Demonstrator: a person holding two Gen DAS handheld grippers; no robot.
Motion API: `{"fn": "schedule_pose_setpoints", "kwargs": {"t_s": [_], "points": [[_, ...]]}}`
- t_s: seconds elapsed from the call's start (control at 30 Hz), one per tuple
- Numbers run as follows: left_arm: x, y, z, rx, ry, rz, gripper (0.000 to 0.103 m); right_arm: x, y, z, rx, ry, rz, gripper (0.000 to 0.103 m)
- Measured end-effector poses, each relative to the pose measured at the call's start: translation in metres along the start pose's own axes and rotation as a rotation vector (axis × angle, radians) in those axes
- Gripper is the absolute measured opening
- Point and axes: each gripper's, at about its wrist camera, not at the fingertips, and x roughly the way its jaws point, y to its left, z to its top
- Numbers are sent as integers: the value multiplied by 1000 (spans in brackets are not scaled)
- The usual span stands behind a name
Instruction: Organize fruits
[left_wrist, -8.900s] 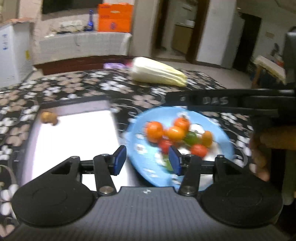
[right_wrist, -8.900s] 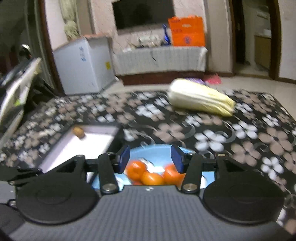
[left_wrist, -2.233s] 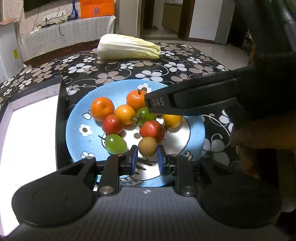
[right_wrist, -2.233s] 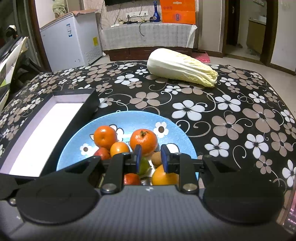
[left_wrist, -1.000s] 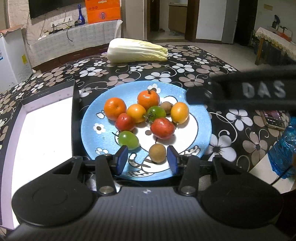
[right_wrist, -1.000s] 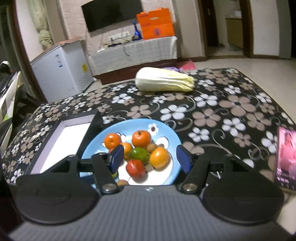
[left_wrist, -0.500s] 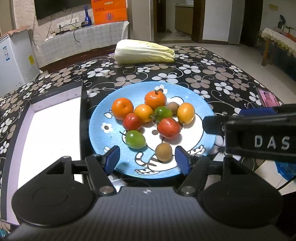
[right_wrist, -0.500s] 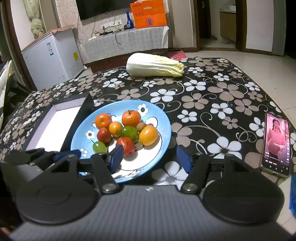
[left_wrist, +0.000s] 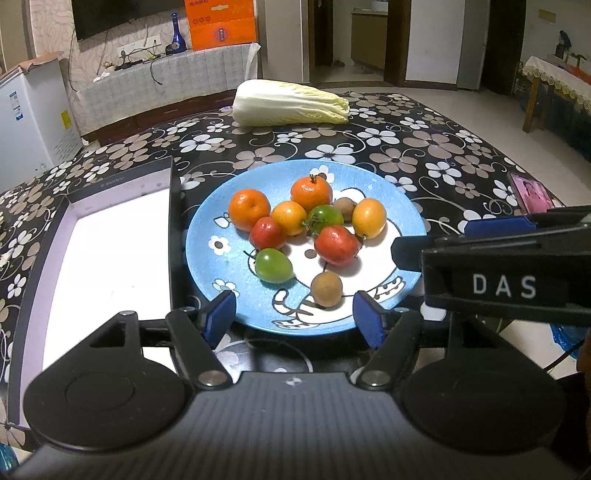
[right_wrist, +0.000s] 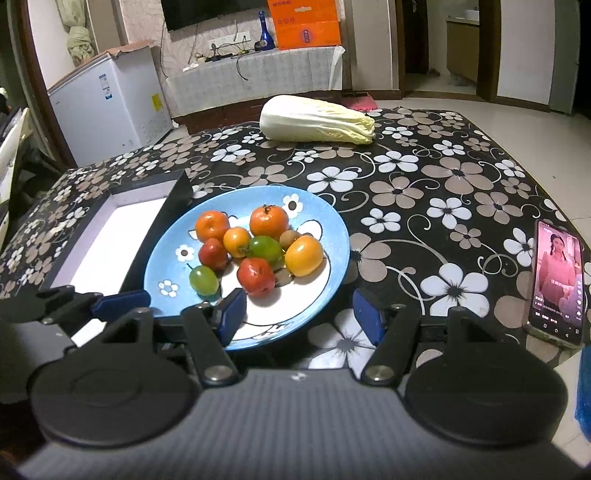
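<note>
Where both tongs (left_wrist: 293, 319) (right_wrist: 299, 315) gape empty, left opening: plate (left_wrist: 210, 266), box (left_wrist: 110, 251), cabbage (left_wrist: 290, 103), phone (right_wrist: 557, 282).

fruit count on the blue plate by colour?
Orange: 4, e.g. the orange with a stem
Red: 2, e.g. the red fruit
Green: 2, e.g. the green fruit
Brown: 2, e.g. the brown fruit
Total: 10, all on the blue plate

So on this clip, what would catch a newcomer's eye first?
The blue plate heaped with orange, red and green fruit, mid-table beside a white-lined box. Behind it a pale napa cabbage lies on the flowered black tablecloth, and a lit phone sits at the right edge.
</note>
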Motion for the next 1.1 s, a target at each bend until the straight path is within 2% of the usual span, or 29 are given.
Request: {"fn": "schedule_pose_setpoints", "kwargs": {"t_s": [1.1], "points": [[0, 2, -1, 1, -2, 6, 76, 5, 1, -1, 2, 21, -3, 66]]}}
